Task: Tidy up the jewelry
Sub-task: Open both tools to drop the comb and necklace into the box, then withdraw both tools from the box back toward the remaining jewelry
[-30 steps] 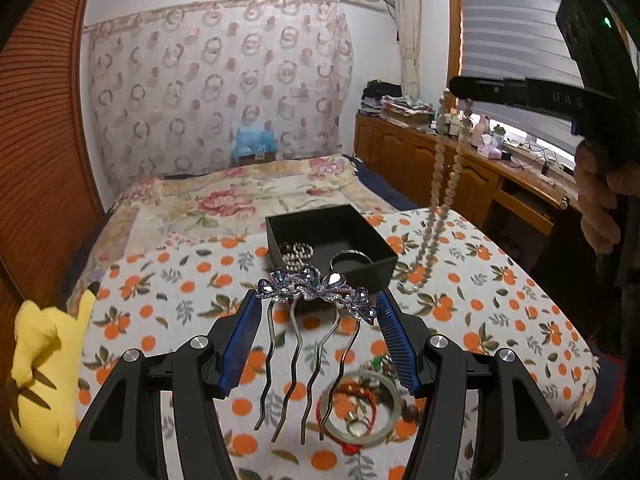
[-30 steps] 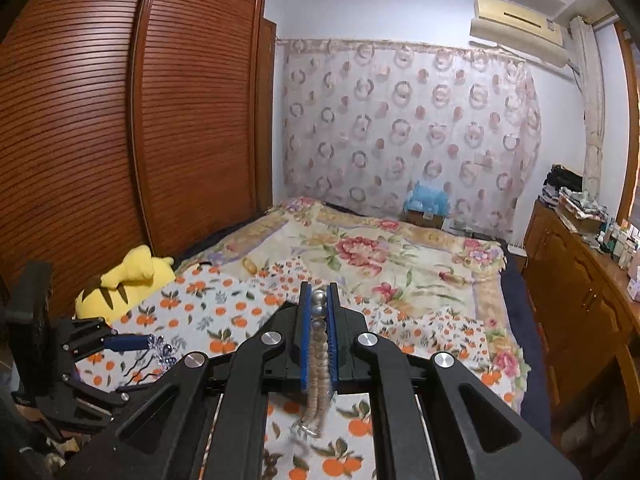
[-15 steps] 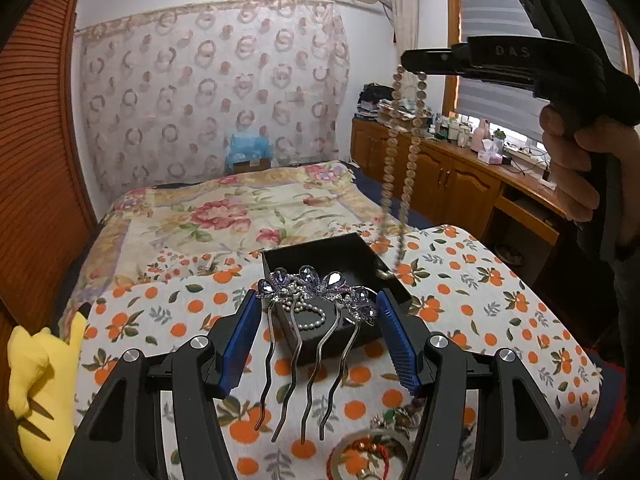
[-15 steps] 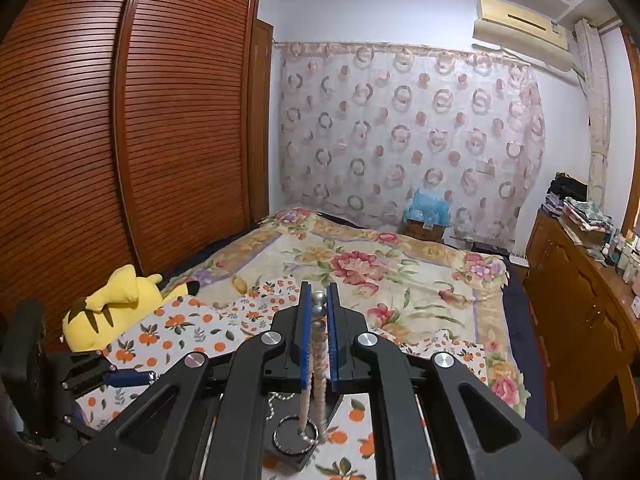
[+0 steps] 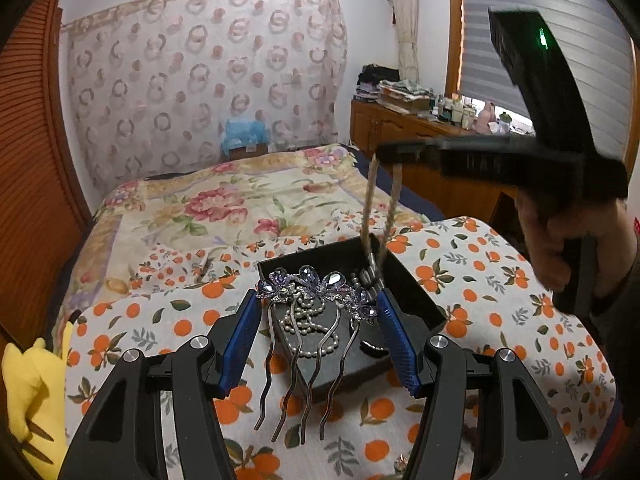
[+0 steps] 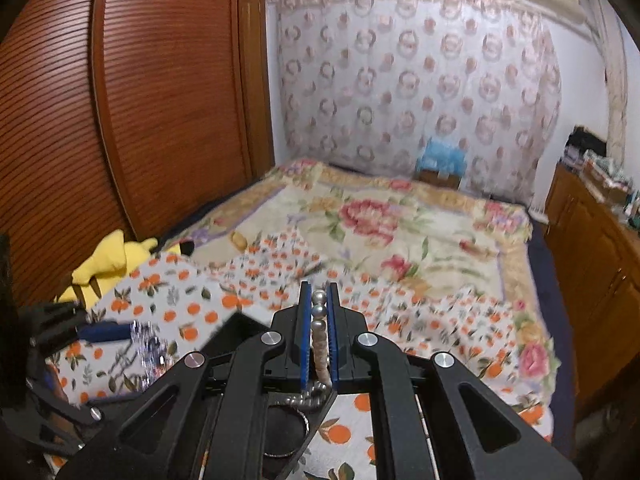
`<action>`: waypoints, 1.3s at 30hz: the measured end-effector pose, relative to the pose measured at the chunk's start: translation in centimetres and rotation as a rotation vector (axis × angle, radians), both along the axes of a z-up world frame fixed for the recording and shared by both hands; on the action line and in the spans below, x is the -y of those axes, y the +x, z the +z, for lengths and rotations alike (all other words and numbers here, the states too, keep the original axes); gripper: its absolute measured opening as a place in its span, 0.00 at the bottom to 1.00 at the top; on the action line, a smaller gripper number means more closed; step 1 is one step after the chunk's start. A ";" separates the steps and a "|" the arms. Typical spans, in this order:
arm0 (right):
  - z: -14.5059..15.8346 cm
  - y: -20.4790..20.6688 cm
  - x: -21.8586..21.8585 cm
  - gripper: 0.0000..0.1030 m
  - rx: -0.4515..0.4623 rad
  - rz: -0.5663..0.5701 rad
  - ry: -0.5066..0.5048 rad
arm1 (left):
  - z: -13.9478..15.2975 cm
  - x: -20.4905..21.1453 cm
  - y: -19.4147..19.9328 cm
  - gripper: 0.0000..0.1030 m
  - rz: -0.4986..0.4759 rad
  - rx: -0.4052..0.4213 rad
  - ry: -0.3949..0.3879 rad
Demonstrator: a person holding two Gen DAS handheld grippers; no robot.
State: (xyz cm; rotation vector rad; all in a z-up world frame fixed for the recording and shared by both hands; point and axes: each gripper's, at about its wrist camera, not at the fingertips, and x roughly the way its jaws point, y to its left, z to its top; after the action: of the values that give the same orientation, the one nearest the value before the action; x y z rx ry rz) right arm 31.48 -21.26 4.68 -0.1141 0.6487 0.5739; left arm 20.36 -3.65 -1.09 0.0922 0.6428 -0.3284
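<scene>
The left claw [image 5: 316, 300] holds a hair comb [image 5: 316, 284] crosswise between its blue pads, gripping the jewelled flower top at both ends; the comb's four wavy metal prongs hang down toward the camera. The claw hovers just above a black box [image 5: 408, 280] that sits on a bedspread printed with oranges [image 5: 500, 280]. Inside the box lies a coiled string of small white pearls [image 5: 308, 328], seen behind the comb's prongs, and a dark ring-shaped piece near the box's near right corner.

The right claw [image 6: 319, 312] is pinched nearly closed on a bead necklace [image 6: 319, 320], its pads pressing on the grey-beige beads. In the left wrist view this claw [image 5: 386, 154], blurred, reaches in from the right, held by a hand [image 5: 560, 240], and the necklace's [image 5: 380, 208] two strands hang straight down from it with their lower end reaching into the far right part of the box, where the beads bunch up beside the comb's right end.

A yellow plush toy [image 6: 108, 256] lies at the left edge of the bed, beside a brown slatted wardrobe [image 6: 120, 120]. A floral quilt [image 6: 380, 216] covers the far part of the bed.
</scene>
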 end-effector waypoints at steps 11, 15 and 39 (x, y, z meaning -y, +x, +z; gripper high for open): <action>-3.0 0.6 0.4 0.09 -0.061 0.046 0.037 | -0.7 1.0 2.1 0.55 -0.010 -0.024 0.026; -3.1 0.1 1.2 0.12 -0.066 0.039 0.042 | -1.1 1.9 3.0 0.55 -0.021 -0.033 0.046; -4.0 -8.8 6.2 0.13 -0.064 -0.037 0.066 | -1.4 3.1 0.3 0.66 -0.061 -0.048 0.082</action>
State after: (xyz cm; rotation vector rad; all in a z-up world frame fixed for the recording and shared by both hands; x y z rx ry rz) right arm 22.72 -27.43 0.68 -0.0217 0.6922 0.5647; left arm 20.62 -6.75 -2.53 0.1834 0.7020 -0.3635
